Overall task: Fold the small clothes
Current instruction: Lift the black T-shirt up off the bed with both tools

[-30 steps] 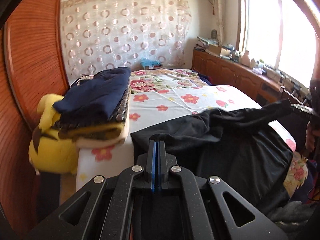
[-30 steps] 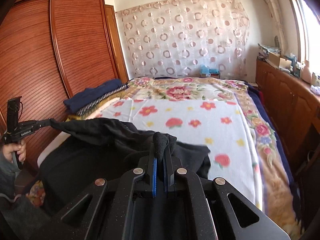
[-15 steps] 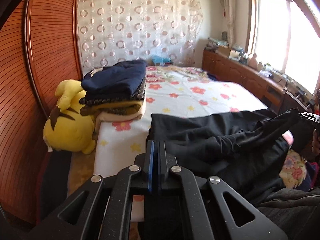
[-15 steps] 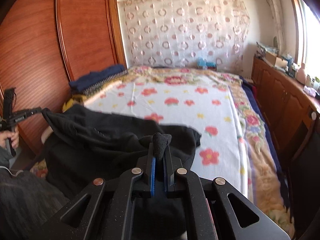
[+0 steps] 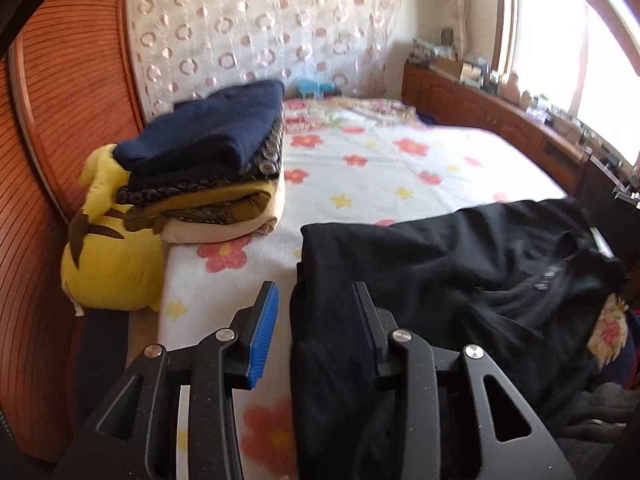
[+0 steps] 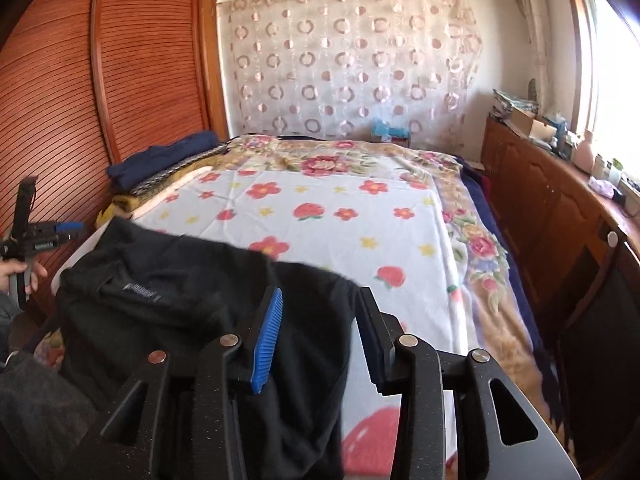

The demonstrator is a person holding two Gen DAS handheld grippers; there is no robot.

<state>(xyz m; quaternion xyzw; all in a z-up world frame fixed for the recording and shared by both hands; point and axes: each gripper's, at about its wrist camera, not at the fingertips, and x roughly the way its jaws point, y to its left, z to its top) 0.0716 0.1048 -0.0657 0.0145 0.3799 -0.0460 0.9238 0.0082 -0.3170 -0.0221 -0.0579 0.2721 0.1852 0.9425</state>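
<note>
A black garment (image 5: 440,264) (image 6: 180,288) lies spread across the near end of the flowered bed sheet (image 5: 400,168) (image 6: 340,216), its neck label showing. My left gripper (image 5: 316,296) is over the garment's left edge. Its jaws are opening, with the cloth's edge loose between them and untouched by the blue pads (image 5: 262,332). My right gripper (image 6: 320,300) is over the other edge. Its jaws are opening too, and the cloth lies slack between them. The left gripper (image 6: 60,230) also shows in the right wrist view, held in a hand (image 6: 16,276).
A stack of folded clothes (image 5: 208,160) (image 6: 160,164) sits on the bed's left side, above a yellow plush toy (image 5: 108,264). A slatted wooden wardrobe (image 6: 100,100) runs along the left. A low wooden cabinet (image 6: 540,200) with clutter stands under the window on the right.
Both grippers were shut on the black garment's edges and held it up stretched. Now their jaws have parted and the garment lies on the bed. The left gripper has sunk.
</note>
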